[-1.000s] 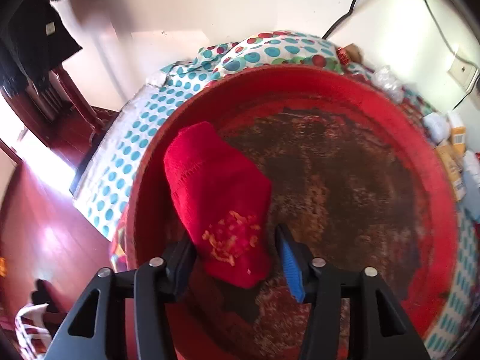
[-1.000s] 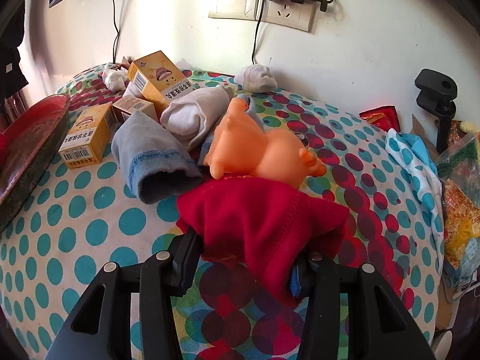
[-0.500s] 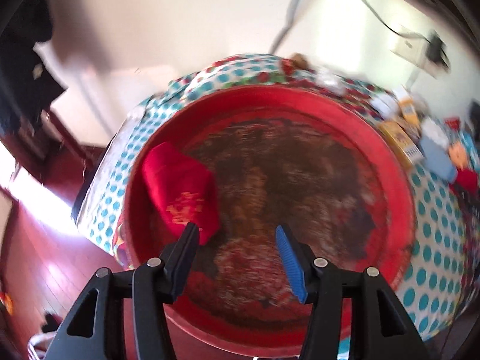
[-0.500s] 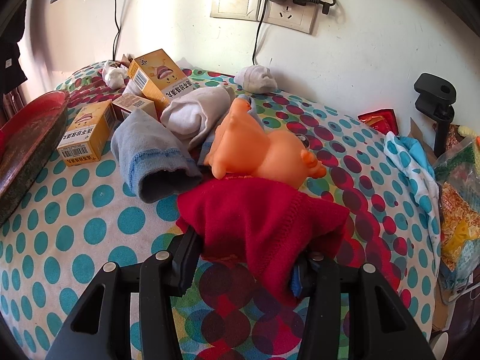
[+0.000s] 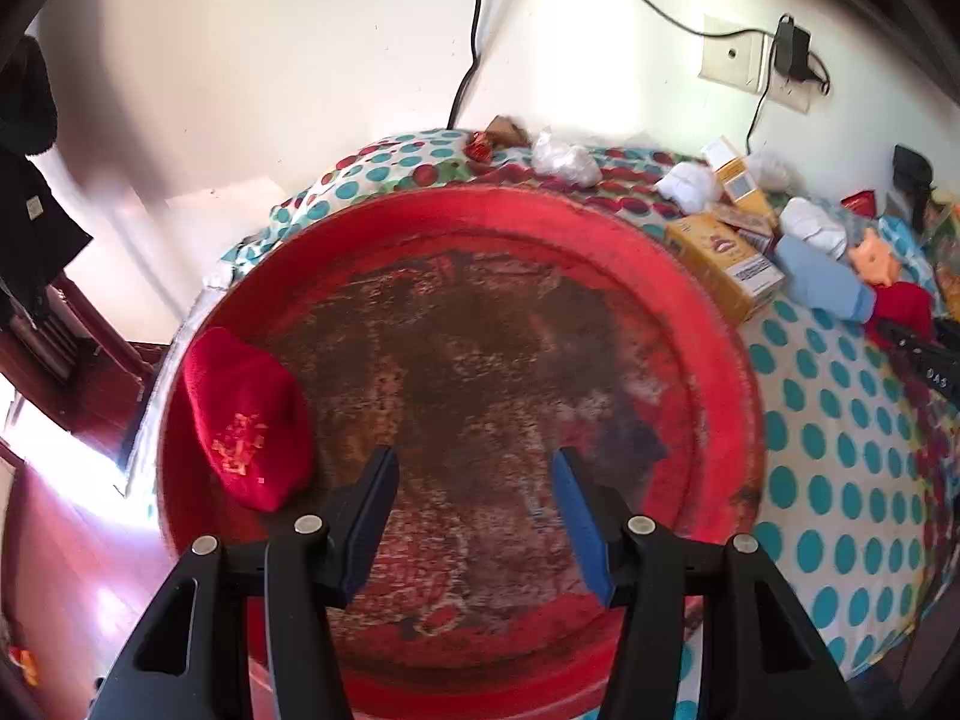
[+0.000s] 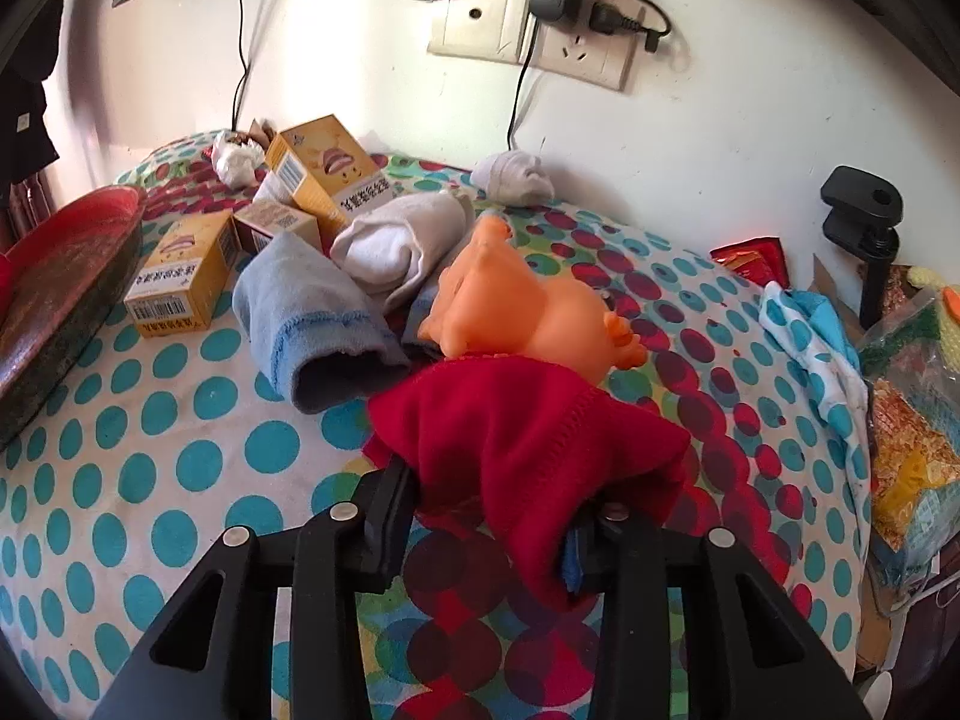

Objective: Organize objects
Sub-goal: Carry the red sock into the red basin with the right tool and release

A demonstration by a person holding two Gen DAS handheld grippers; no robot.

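Inside the red basin (image 5: 708,324), one red sock (image 5: 246,420); left jaws apart, empty; right jaws clamped on another red sock (image 6: 528,450).

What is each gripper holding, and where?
Right gripper pinches the red sock by its near edge. Left gripper is open and holds nothing.

A sock (image 5: 246,417) lies inside the basin (image 5: 714,324), against its left wall. To the basin's right on the tabletop (image 6: 180,468), cartons (image 6: 180,276) stand beside a heap of socks (image 6: 318,312), with a toy pig (image 6: 528,312) just right of them. Before the pig lies another sock (image 6: 528,444), and a rolled sock (image 6: 513,177) sits behind, by the wall.
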